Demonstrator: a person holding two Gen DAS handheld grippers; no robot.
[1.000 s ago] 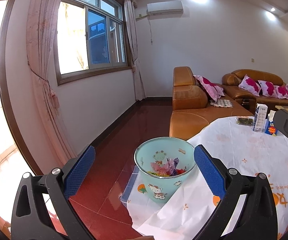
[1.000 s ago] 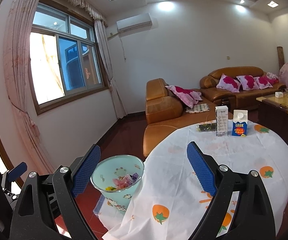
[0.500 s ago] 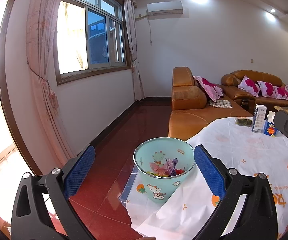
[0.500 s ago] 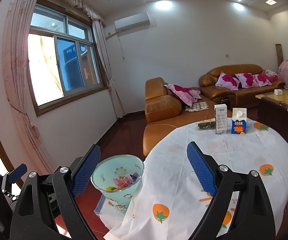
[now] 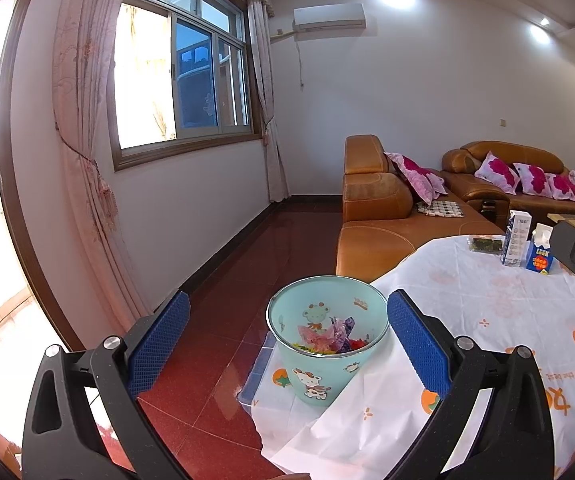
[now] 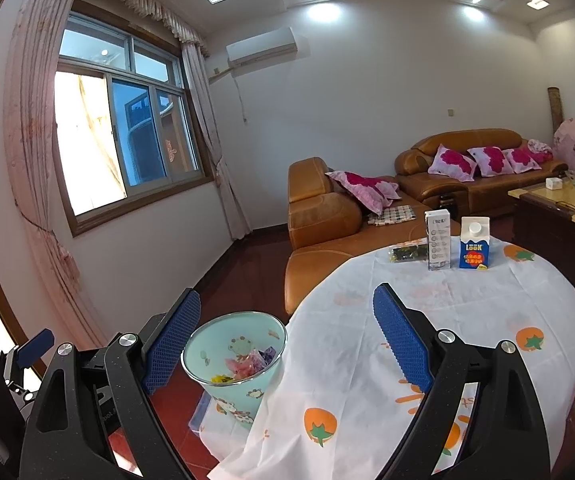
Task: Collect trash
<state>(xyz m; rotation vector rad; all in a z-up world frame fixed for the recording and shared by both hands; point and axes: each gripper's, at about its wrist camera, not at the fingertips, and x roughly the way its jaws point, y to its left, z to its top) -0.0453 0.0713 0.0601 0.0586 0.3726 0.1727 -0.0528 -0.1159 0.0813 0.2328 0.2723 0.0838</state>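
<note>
- Your left gripper [image 5: 287,334] hangs with its blue pads spread wide and nothing between them; the teal trash bin [image 5: 325,344] sits framed in that gap.
- Your right gripper [image 6: 287,338] is likewise spread wide and empty, over the near edge of the table [image 6: 467,320].
- The bin stands upright on the red floor [image 5: 247,264], its long axis vertical and mouth facing up, just beside the table's left edge, partly behind the hanging cloth.
- One bin in view, holding a heap of coloured wrappers [image 5: 329,336]; how many, you cannot tell.
- At the table's far edge three items stand in a row: one dark flat packet [image 6: 406,251] lying down, one tall white carton [image 6: 438,239] upright, one blue-and-white milk carton [image 6: 474,242] upright, spout up.
- Two brown leather sofas [image 6: 475,168] stand behind.
</note>
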